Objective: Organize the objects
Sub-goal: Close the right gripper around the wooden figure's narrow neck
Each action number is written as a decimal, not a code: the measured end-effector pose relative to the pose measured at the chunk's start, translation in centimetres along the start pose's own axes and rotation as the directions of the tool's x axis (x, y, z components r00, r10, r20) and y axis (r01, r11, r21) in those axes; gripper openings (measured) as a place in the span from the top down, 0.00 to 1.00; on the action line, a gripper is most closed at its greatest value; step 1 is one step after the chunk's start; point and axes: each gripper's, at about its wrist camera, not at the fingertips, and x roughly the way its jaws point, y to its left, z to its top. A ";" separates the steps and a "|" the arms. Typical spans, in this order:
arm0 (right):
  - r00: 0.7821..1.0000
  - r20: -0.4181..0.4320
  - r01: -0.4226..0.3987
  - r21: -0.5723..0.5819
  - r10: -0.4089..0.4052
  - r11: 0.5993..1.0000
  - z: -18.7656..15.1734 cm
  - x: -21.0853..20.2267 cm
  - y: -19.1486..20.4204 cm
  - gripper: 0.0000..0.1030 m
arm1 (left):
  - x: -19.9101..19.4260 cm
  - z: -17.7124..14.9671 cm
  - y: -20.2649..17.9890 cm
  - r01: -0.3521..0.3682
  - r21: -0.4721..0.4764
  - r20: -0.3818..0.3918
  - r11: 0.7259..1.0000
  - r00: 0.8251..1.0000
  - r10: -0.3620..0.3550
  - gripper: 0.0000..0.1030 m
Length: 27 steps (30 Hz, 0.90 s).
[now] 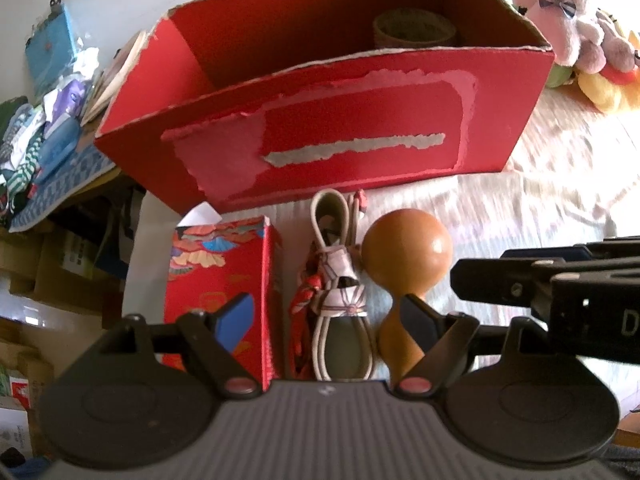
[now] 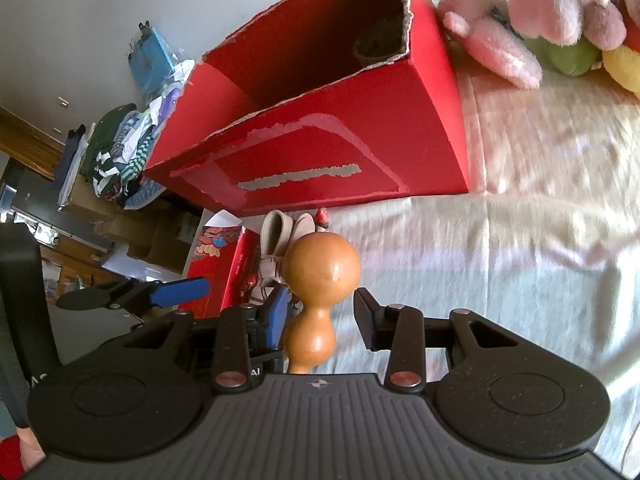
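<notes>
Straddling the narrow waist of the wooden gourd (image 2: 320,276) at the bottom centre of the right wrist view, my right gripper (image 2: 320,320) is standing about half open; the blue pad on the left looks to be right against the waist while the black finger (image 2: 366,312) on the right is clearly apart from it, so I am not gripping it yet. I am aiming at the waist because the round bulbs above and below would slip out of flat pads. In the left wrist view my left gripper (image 1: 332,312) is hovering wide open and empty at the lower centre, its fingers framing the bundled shoe-like item (image 1: 340,300) with the patterned band, which is lying between the patterned red carton (image 1: 216,276) at lower left and the gourd at lower right. I am keeping this gripper spread, I judge, so it can drop over the bundle next. These three things are lined up in a row just in front of the big red box (image 1: 320,140), which is filling the middle of both frames with its torn top open toward me, ready to receive them; a round basket-like pot (image 1: 414,28) is already sitting inside at its far right corner. Beyond it, at the upper right, pink plush toys (image 2: 560,4) are lying on the pale bedcover (image 2: 540,220).
</notes>
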 end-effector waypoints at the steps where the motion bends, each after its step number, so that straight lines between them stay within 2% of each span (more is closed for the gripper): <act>1: 1.000 -0.001 -0.001 0.001 0.001 1.000 0.0 0.0 -0.1 0.61 | 0.0 0.0 -0.1 0.001 0.001 -0.001 1.000 1.000 -0.001 0.20; 10: 1.000 -0.017 -0.008 0.013 0.008 1.000 -0.1 0.4 -0.6 0.61 | 0.3 0.0 0.0 0.010 0.009 -0.012 1.000 1.000 -0.010 0.20; 14: 1.000 -0.020 -0.009 0.022 0.010 1.000 -0.1 0.4 -0.9 0.62 | 0.1 -0.4 0.2 0.022 0.019 -0.004 1.000 1.000 -0.022 0.23; 21: 0.999 -0.046 -0.006 0.038 0.007 0.999 -0.5 1.1 -1.7 0.66 | -0.5 -1.7 2.1 0.132 -0.007 0.019 0.991 0.991 -0.132 0.32; 27: 0.998 -0.058 -0.022 0.040 0.024 0.999 -0.5 2.0 -1.5 0.68 | -1.1 -2.0 2.9 0.192 -0.023 0.054 0.981 0.980 -0.190 0.34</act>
